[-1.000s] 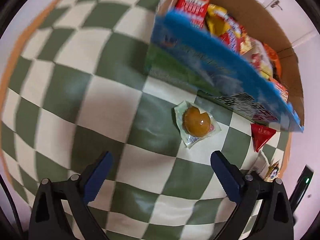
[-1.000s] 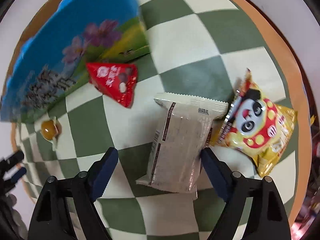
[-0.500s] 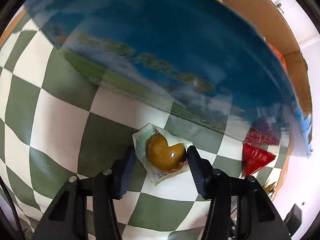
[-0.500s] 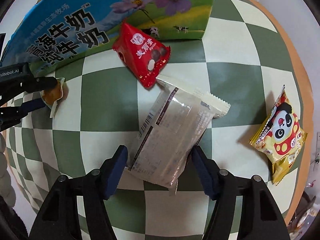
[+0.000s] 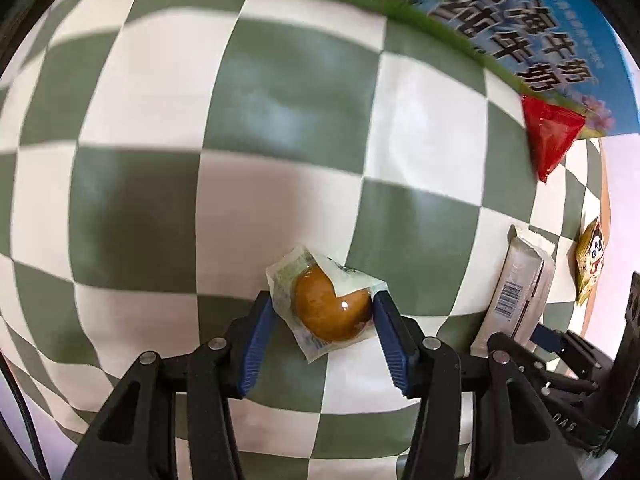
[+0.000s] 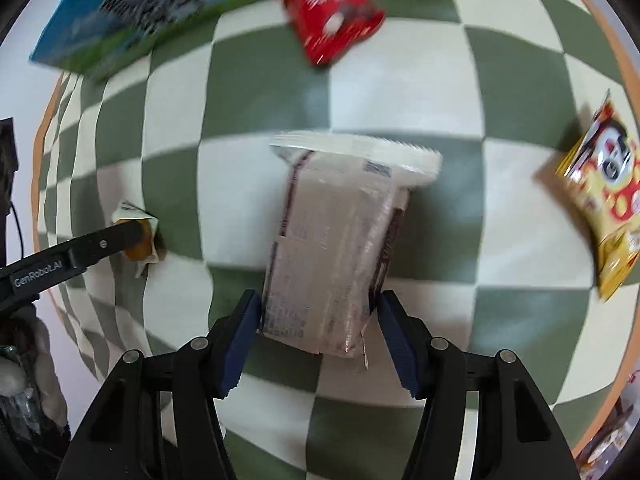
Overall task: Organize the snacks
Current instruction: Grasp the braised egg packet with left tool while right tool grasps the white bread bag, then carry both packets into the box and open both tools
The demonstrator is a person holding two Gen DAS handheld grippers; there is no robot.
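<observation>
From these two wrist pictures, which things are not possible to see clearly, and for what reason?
- Blue box, left wrist view: its inside is out of frame.
- Red triangular packet, right wrist view: print lost to motion blur.
- Panda packet, left wrist view: too small, near the rim.
- Wrapped egg, right wrist view: partly behind the left tool.

Both claws newly closed: left claw (image 5: 324,312) on wrapped brown snack (image 5: 330,312), right claw (image 6: 318,316) on pale packet (image 6: 336,248).

light: bright, even | blur: motion, upper edges | distortion: strong fisheye
</observation>
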